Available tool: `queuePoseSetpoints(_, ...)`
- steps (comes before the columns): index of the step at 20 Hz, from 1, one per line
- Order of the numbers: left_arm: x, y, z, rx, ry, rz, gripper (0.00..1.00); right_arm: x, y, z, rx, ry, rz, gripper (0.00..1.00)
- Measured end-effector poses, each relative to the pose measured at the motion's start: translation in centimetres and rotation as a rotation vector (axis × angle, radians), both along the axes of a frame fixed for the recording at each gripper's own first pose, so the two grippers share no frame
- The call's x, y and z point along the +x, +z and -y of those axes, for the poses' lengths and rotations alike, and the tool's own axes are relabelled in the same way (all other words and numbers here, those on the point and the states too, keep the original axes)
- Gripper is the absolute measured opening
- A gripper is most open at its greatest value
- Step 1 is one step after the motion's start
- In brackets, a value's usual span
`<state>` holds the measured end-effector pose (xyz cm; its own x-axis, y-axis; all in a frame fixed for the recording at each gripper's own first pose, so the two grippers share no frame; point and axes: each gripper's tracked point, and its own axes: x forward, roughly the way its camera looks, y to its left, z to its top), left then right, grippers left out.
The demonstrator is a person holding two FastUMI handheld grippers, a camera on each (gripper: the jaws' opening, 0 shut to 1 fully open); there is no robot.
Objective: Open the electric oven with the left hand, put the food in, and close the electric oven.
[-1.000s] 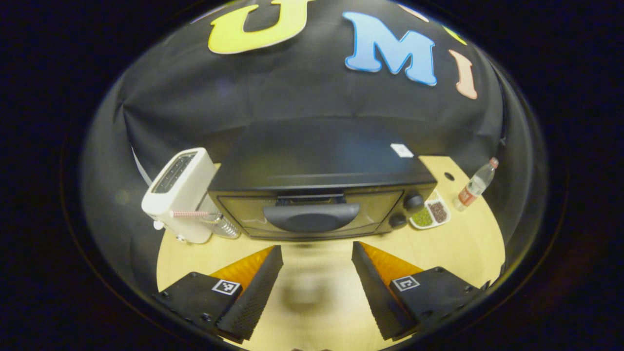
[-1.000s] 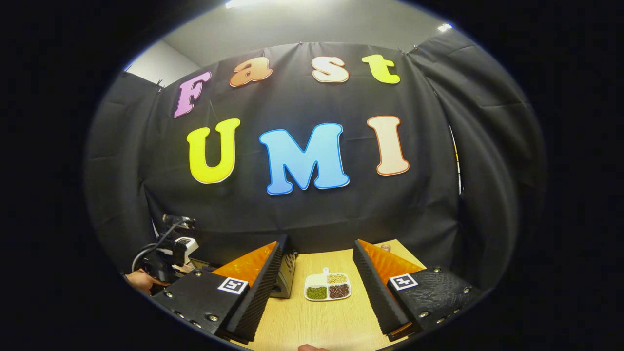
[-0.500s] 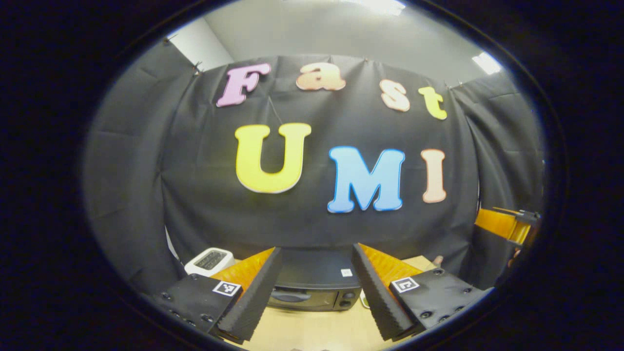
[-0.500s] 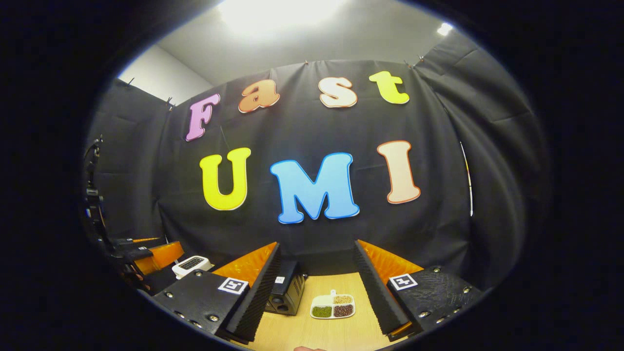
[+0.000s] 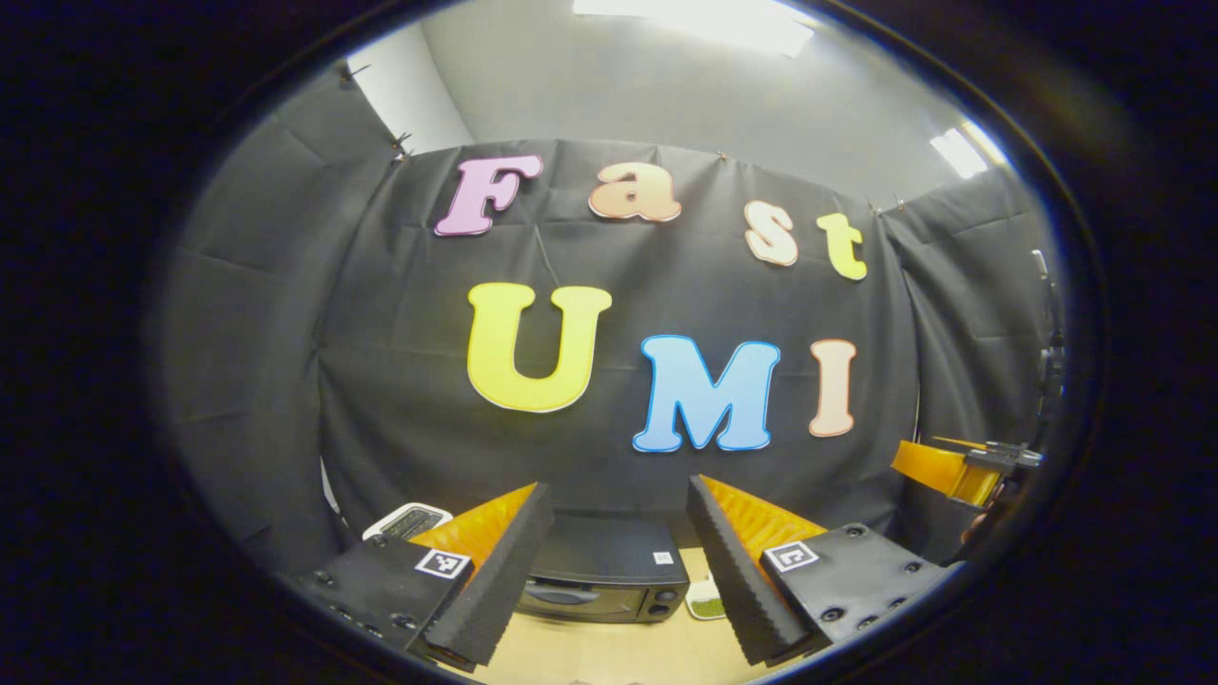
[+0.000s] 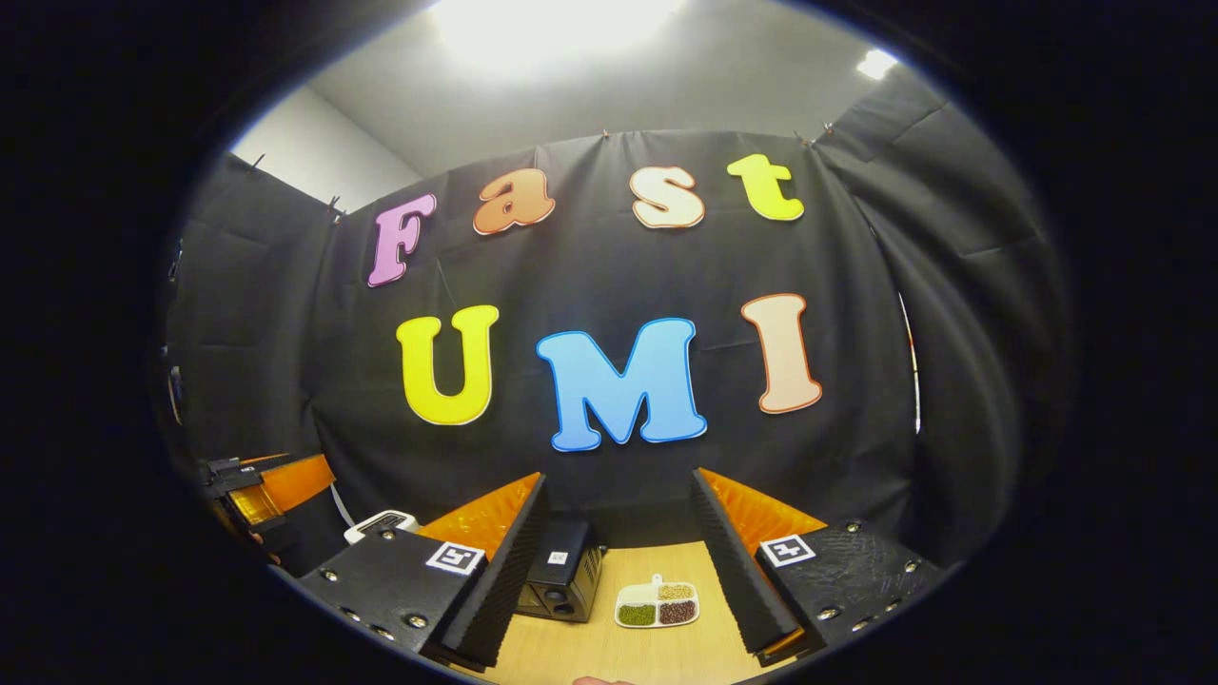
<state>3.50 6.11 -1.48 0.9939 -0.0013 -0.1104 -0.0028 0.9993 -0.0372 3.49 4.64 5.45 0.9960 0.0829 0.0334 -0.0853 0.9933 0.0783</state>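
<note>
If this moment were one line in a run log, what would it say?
oven: door shut | food tray: on table, right of oven | left gripper: jaws open, holding nothing | right gripper: jaws open, holding nothing

Black cloth wall (image 6: 609, 457), perhaps grey ceiling (image 6: 571, 86)

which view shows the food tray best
The right gripper view: the food tray lies whole on the table between the open fingers, all three compartments visible, to the right of the oven. In the left gripper view the tray is a sliver, mostly hidden behind a finger, beside the closed oven.
</note>
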Motion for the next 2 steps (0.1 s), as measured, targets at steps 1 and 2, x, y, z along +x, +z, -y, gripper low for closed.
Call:
queuePoseSetpoints(1, -0.08, 0.04, -0.48, -0.007, -0.004, -0.001, 0.96, -0.08, 0.30, -0.43, -0.003, -0.006, 0.007, 0.90)
queuePoseSetpoints(2, 0.03, 0.25, -1.00, -0.010, -0.008, -0.001, 1.00, -0.14, 0.36, -1.00, -0.008, -0.010, 0.010, 0.90)
